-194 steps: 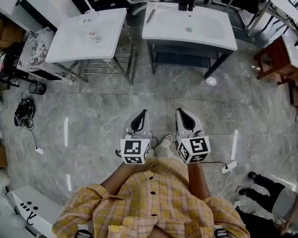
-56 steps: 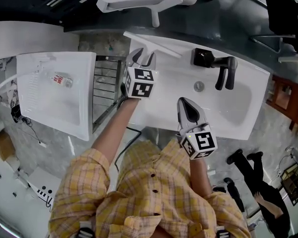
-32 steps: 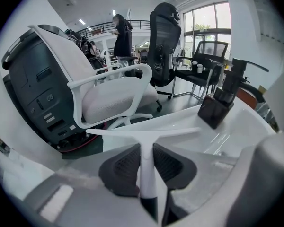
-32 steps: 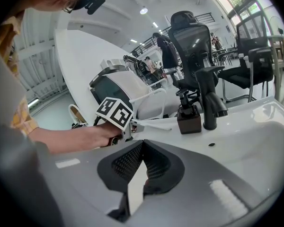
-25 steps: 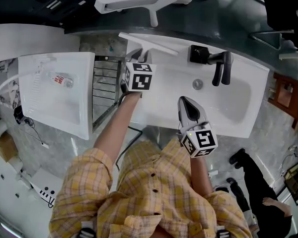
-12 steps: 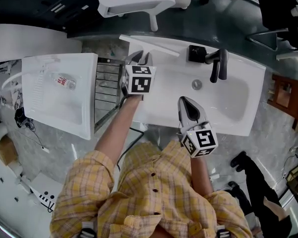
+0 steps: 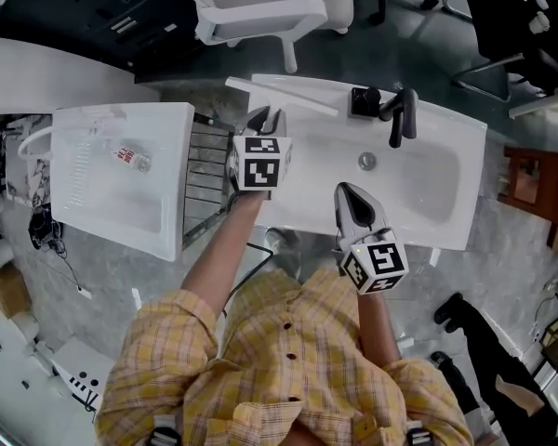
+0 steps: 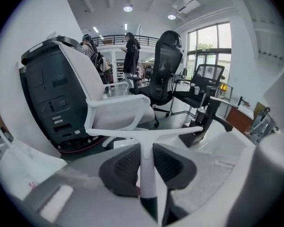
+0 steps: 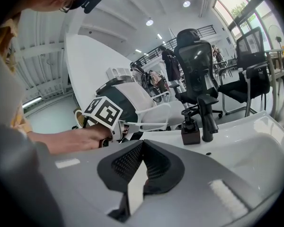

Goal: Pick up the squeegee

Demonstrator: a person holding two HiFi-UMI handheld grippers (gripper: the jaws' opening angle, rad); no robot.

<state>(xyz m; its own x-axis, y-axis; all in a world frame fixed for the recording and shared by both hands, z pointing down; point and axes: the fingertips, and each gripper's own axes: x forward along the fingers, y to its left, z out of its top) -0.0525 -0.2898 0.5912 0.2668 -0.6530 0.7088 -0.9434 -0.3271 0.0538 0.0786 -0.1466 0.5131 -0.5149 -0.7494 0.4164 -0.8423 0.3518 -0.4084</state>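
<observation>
The white squeegee (image 7: 288, 96) hangs over the back left corner of the white sink (image 7: 446, 235), its long blade crosswise. My left gripper (image 7: 267, 119) is shut on its handle. In the left gripper view the handle (image 8: 147, 174) runs up between the dark pads (image 8: 124, 167) to the blade (image 8: 180, 132). My right gripper (image 7: 352, 193) hovers over the sink's front edge, shut and holding nothing. In the right gripper view its pads (image 9: 154, 167) meet at the tips, and the left gripper's marker cube (image 9: 104, 111) and the squeegee blade (image 9: 149, 124) show ahead.
A black faucet (image 7: 397, 119) stands at the back of the sink. A second white basin (image 7: 121, 221) with a small bottle (image 7: 130, 158) is to the left, past a metal rack (image 7: 205, 170). A white chair (image 7: 270, 12) and black office chairs (image 8: 163, 74) stand behind.
My left gripper has risen with the squeegee, lifting it off the sink's back edge. My right gripper has come up a little too.
</observation>
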